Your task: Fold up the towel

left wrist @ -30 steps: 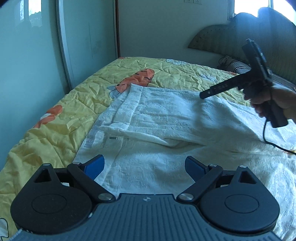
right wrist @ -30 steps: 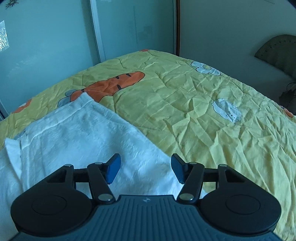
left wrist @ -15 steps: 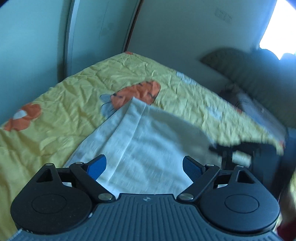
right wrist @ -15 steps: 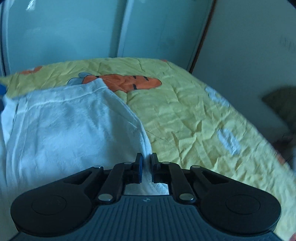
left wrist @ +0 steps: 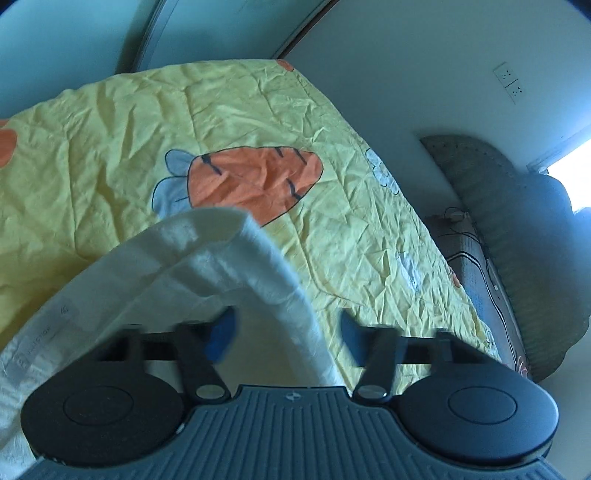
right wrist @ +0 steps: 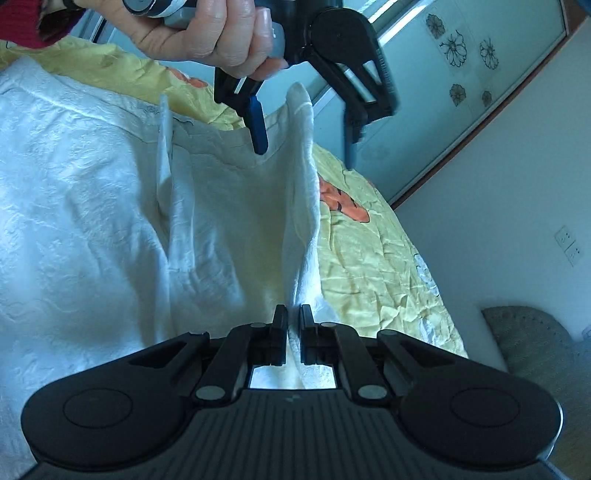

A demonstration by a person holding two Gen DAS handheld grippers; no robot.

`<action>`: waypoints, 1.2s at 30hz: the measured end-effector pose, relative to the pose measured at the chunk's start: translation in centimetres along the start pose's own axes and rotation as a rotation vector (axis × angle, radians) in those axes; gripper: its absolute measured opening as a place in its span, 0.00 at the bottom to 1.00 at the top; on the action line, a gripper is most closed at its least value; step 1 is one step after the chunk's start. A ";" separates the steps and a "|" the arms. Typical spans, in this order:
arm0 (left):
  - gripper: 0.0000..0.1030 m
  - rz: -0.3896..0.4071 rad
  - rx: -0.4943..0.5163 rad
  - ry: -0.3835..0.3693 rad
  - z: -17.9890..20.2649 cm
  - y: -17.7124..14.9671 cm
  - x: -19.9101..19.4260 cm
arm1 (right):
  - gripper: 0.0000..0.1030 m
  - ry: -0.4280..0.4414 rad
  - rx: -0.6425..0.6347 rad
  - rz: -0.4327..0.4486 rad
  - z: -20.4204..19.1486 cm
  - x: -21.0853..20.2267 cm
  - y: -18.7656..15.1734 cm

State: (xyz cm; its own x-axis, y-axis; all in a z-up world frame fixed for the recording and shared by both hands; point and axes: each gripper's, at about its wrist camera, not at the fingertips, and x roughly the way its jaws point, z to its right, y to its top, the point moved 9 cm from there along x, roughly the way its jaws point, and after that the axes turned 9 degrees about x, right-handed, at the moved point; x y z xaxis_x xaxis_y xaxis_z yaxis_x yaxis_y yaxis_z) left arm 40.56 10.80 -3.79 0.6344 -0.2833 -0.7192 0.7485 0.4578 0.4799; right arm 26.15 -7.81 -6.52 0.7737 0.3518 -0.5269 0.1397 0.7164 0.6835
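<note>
while the white towel lies spread over the yellow carrot-print quilt on the bed, its near edge is lifted into a ridge between the two grippers. the right gripper has its jaws pressed together, pinching that raised fold of cloth. the left gripper, carried in a person's hand, is closing with a towel corner standing between its blue pads, which do not yet press on the cloth.

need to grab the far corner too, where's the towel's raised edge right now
In the right wrist view the towel's raised edge runs up the middle from the shut right hand-held gripper to between the closing jaws of the left hand-held gripper.
</note>
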 end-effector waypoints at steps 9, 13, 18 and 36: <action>0.07 0.091 0.141 0.036 0.8 -2.6 -2.6 | 0.13 -0.101 0.002 0.002 1.5 0.6 -0.5; 0.07 0.122 0.206 0.040 1.2 -3.5 -4.0 | 0.32 -0.156 0.014 -0.048 3.2 1.2 -1.9; 0.08 0.111 0.244 0.014 0.6 -5.3 -6.0 | 0.06 -0.217 0.092 -0.150 5.0 0.4 -4.0; 0.08 0.058 0.405 -0.031 -8.1 -18.0 -15.5 | 0.06 -0.044 0.130 -0.084 -10.2 -15.0 -3.7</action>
State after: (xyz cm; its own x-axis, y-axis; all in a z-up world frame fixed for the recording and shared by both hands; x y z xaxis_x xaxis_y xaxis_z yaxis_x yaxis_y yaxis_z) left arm 15.62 13.79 -5.36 0.6786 -0.2947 -0.6728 0.7229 0.1062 0.6827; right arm 7.73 -9.62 -6.27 0.7818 0.2655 -0.5642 0.2817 0.6568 0.6995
